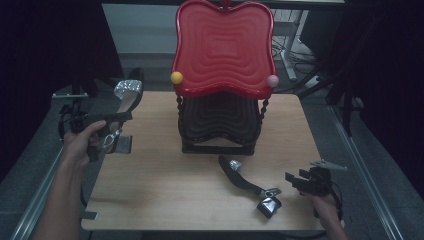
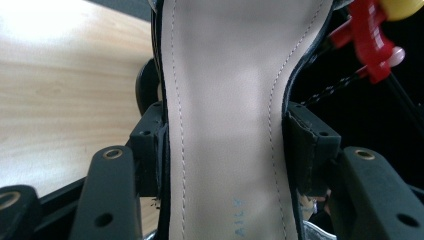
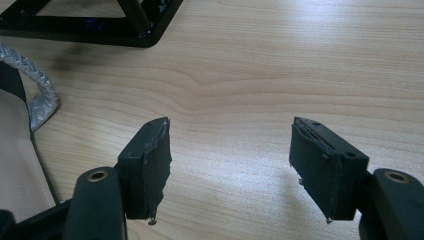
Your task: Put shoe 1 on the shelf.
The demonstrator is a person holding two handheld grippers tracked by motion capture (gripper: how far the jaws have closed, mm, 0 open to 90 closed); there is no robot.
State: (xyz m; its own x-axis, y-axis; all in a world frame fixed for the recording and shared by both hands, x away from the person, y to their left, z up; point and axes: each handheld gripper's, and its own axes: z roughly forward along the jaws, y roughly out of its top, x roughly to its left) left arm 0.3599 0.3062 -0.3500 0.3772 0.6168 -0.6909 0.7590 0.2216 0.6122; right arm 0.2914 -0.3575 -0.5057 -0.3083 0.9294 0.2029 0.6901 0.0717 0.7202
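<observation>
A black high-heeled sandal (image 1: 127,96) with a silver glitter strap is held up over the table's left edge, toe pointing up. My left gripper (image 1: 112,119) is shut on its sole; in the left gripper view the beige insole (image 2: 225,125) sits clamped between the two black pads (image 2: 150,150). A second matching sandal (image 1: 245,181) lies on its side on the table at the front right. My right gripper (image 1: 300,181) hovers just right of it, open, with bare wood between its pads (image 3: 147,165). Part of that sandal's insole (image 3: 17,160) and glitter strap show at the left.
A two-tier rack with a red wavy top shelf (image 1: 223,47) and a dark lower shelf (image 1: 220,120) stands at the back middle of the wooden table (image 1: 165,185). Yellow (image 1: 176,77) and pink (image 1: 272,81) knobs cap its front corners. Its black base (image 3: 100,30) lies ahead of the right gripper.
</observation>
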